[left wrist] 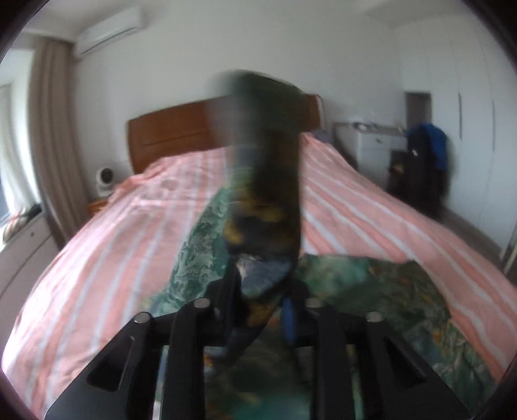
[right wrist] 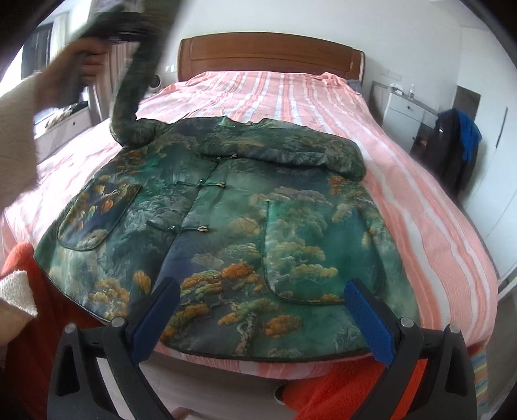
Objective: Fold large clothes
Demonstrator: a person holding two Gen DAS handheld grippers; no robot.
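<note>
A large green jacket (right wrist: pixel 245 206) with a gold and orange tree pattern lies front-up on the pink striped bed (right wrist: pixel 323 97). Its right sleeve (right wrist: pixel 290 152) is folded across the chest. My left gripper (left wrist: pixel 258 300) is shut on the left sleeve (left wrist: pixel 268 181) and holds it up above the bed; in the right wrist view that sleeve (right wrist: pixel 132 93) rises from the jacket's left shoulder to the raised left gripper (right wrist: pixel 110 29). My right gripper (right wrist: pixel 261 310) is open and empty, hovering over the jacket's hem at the bed's near edge.
A wooden headboard (right wrist: pixel 268 55) stands at the far end. A white nightstand (right wrist: pixel 404 110) and a chair with dark and blue clothes (right wrist: pixel 455 142) stand at the right. Orange cloth (right wrist: pixel 339 394) hangs below the bed's near edge. A window with curtains (left wrist: pixel 48 129) is on the left.
</note>
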